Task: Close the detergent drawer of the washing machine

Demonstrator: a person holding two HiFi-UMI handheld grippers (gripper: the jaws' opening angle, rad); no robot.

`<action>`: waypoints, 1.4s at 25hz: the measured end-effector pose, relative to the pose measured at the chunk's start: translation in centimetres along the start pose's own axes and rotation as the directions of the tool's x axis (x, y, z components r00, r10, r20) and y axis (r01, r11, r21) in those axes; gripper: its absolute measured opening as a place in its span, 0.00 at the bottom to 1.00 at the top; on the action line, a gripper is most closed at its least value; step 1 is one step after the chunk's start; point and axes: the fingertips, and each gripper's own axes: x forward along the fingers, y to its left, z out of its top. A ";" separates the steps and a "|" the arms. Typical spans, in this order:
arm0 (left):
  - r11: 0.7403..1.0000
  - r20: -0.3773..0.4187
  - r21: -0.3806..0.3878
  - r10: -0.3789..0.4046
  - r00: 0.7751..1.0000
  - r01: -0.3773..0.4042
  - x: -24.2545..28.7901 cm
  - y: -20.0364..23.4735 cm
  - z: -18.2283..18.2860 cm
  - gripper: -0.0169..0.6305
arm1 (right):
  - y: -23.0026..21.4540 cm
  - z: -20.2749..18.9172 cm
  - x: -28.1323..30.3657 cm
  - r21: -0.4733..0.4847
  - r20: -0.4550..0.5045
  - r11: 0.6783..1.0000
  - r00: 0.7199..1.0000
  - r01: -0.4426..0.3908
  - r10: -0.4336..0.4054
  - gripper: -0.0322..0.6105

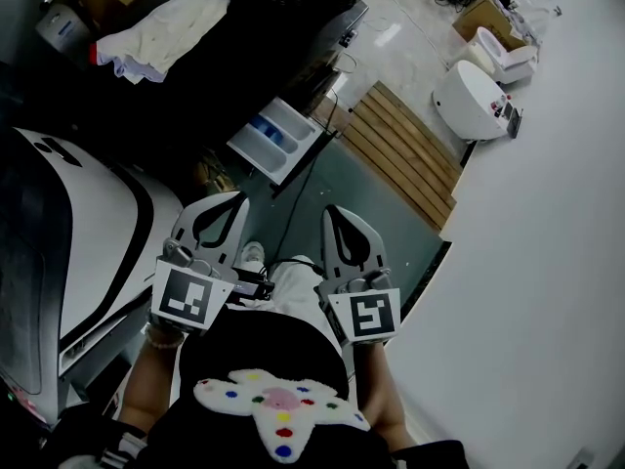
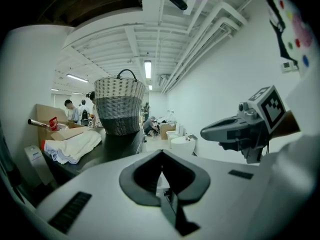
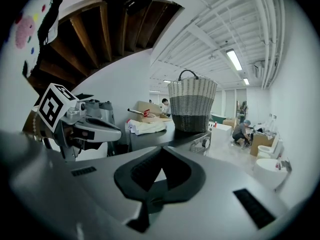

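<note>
The dark washing machine with a flat black top (image 1: 220, 86) stands ahead of both grippers, reaching further out to the left gripper's side. A large white rounded body with a black band (image 1: 93, 237) lies close beside the left gripper, on its outer side. A slatted brown wooden panel (image 1: 405, 149) lies on the floor ahead of the right gripper and to its outer side.

On the machine's top stands a two-tone woven wicker basket with a dark handle (image 2: 119, 106), straight ahead of both grippers in their own views. A crumpled white cloth (image 1: 161, 27) lies on the same top, further out on the left gripper's side.

The white plastic detergent drawer with a blue compartment (image 1: 278, 137) is pulled out of the machine's front. It lies just ahead of the two grippers, between their lines and clear of both.

The left gripper (image 1: 229, 197) has its jaws together on nothing. The right gripper (image 1: 337, 213), beside it, is likewise closed and empty.
</note>
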 end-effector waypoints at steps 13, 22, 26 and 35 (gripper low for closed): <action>0.996 0.010 -0.037 0.078 0.997 -0.077 1.1 -0.1 1.3 0.04 | -1.9 1.0 1.3 -0.007 0.014 0.996 0.996 -0.092 0.092 0.05; 0.984 0.023 -0.080 0.161 0.987 -0.159 1.8 -0.3 2.1 0.04 | -3.4 1.9 2.0 -0.018 0.027 0.987 0.986 -0.162 0.163 0.06; 0.979 0.012 -0.092 0.184 0.983 -0.182 2.0 -0.5 2.0 0.04 | -3.9 1.9 2.3 -0.016 0.024 0.984 0.984 -0.176 0.176 0.05; 0.976 -0.045 -0.118 0.180 0.983 -0.184 2.5 -1.4 1.1 0.24 | -4.3 1.6 2.6 -0.009 0.022 0.973 0.973 -0.230 0.231 0.24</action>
